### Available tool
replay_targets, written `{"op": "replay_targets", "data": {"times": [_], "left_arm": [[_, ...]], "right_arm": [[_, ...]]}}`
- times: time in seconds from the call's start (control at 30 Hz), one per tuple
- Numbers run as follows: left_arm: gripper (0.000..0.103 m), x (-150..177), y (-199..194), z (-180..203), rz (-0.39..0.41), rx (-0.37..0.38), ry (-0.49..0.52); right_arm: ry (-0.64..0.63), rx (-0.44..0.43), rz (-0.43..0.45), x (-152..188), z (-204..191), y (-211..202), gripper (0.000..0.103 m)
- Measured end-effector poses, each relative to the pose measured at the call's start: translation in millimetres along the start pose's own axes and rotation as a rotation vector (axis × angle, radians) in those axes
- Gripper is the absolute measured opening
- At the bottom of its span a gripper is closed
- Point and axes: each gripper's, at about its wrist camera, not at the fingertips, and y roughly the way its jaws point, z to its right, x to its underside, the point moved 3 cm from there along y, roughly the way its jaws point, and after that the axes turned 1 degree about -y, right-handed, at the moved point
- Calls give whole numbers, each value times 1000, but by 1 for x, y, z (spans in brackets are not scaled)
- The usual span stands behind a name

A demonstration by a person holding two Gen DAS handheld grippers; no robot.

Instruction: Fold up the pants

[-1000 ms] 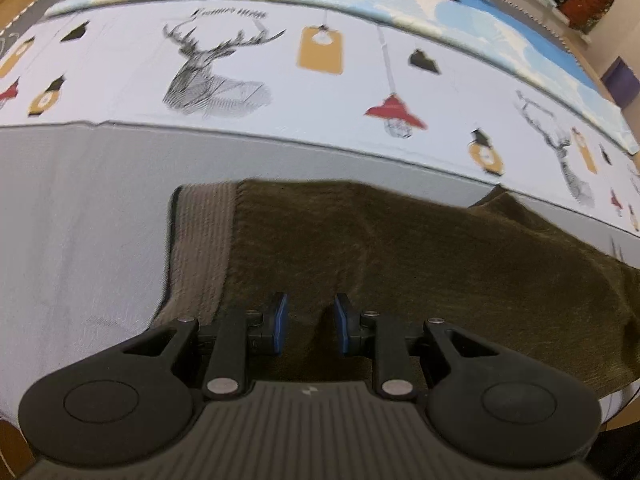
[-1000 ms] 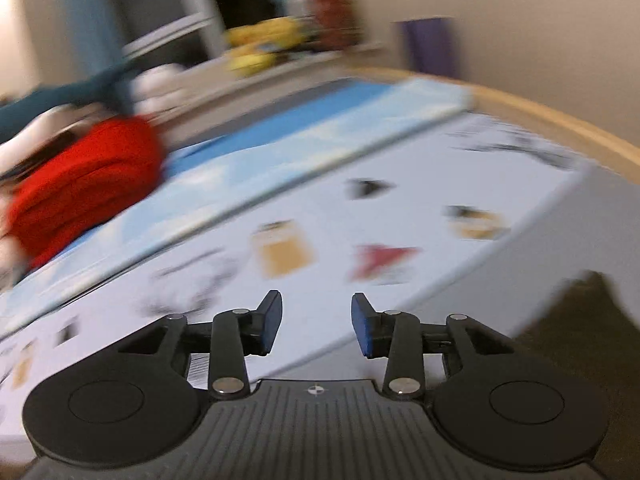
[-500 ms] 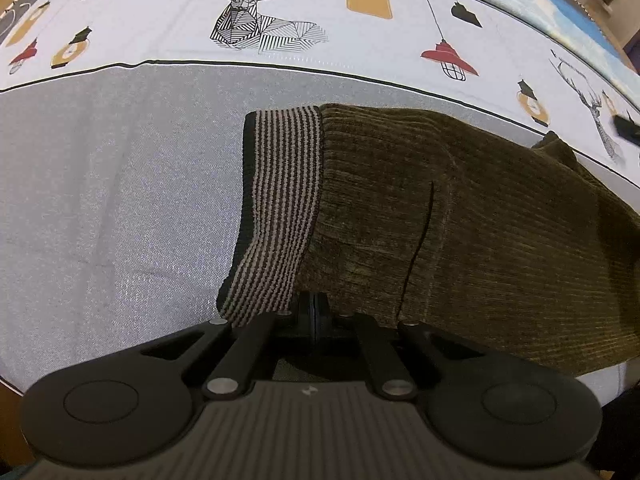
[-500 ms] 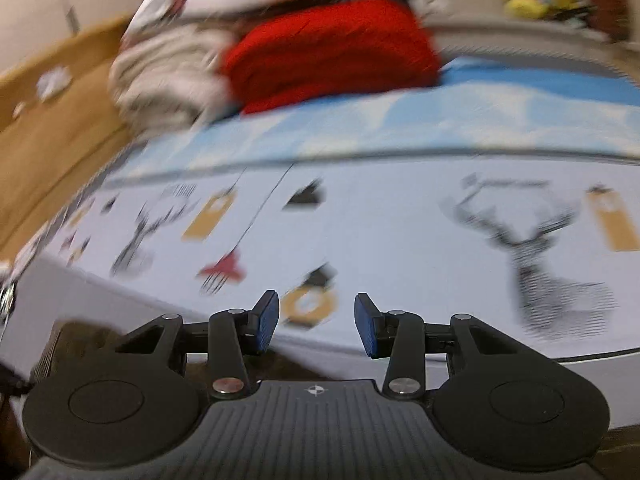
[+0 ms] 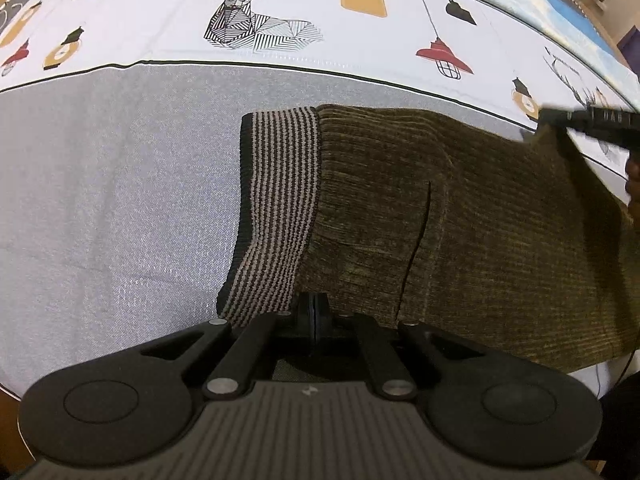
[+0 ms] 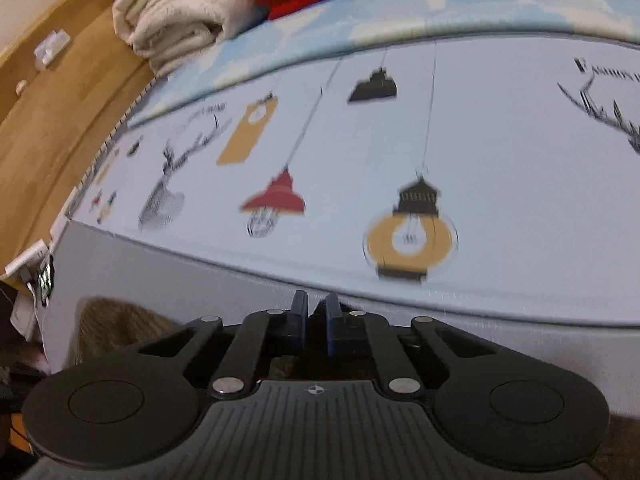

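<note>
The olive corduroy pants [image 5: 460,216] lie flat on the grey bed cover [image 5: 120,200], striped waistband [image 5: 276,208] to the left and the printed sheet [image 5: 280,12] beyond. The left gripper [image 5: 314,314] is clamped on the near edge of the pants just beside the waistband. At the far right corner of the pants the right gripper [image 6: 316,314] is closing, its blue pads [image 6: 331,320] nearly together over a dark peak of cloth; whether they pinch it I cannot tell.
</note>
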Motion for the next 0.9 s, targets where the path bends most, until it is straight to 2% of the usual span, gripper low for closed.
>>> {"op": "replay_targets", "data": {"times": [0.03, 0.1, 0.2, 0.33, 0.37, 0.4, 0.43, 0.47, 0.57, 0.6, 0.63, 0.67, 0.73, 0.83, 0.9], "left_arm": [[2, 0, 0, 1, -2, -3, 4], [3, 0, 0, 1, -3, -9, 12], [5, -1, -1, 5, 0, -8, 12], [8, -4, -9, 7, 29, 8, 14], [10, -5, -13, 6, 45, 15, 6], [12, -7, -16, 5, 63, 21, -4], [14, -9, -21, 4, 86, 29, -19], [15, -11, -24, 3, 108, 39, -32], [16, -18, -35, 5, 178, 56, -58], [17, -20, -38, 7, 206, 37, -55], [18, -22, -41, 10, 233, 9, -39], [18, -24, -44, 13, 254, -18, -17], [18, -28, -46, 22, 291, -50, 22], [18, -30, -47, 31, 317, -37, 57], [18, -31, -44, 36, 328, -41, 92]], "right_arm": [[4, 12, 35, -4, 0, -2, 0], [28, 35, 91, -10, 1, -5, 0], [-6, 167, 127, -15, 4, -10, 0], [-62, 77, 95, -16, 1, -25, 6], [-79, 52, 79, -13, 0, -28, 19], [-96, 36, 64, -10, -2, -28, 38], [-119, 30, 48, -6, -5, -28, 46], [-145, 36, 31, -2, -8, -26, 50], [-201, 54, -30, 8, -13, -15, 50], [-230, 62, -48, 11, -17, -12, 43], [-258, 71, -67, 14, -19, -8, 32], [-278, 77, -83, 15, -21, -5, 9], [-306, 97, -42, 13, -25, -7, 8], [-281, 132, 17, 3, -28, -10, 6], [-302, 203, 69, 2, -32, -9, 0]]}}
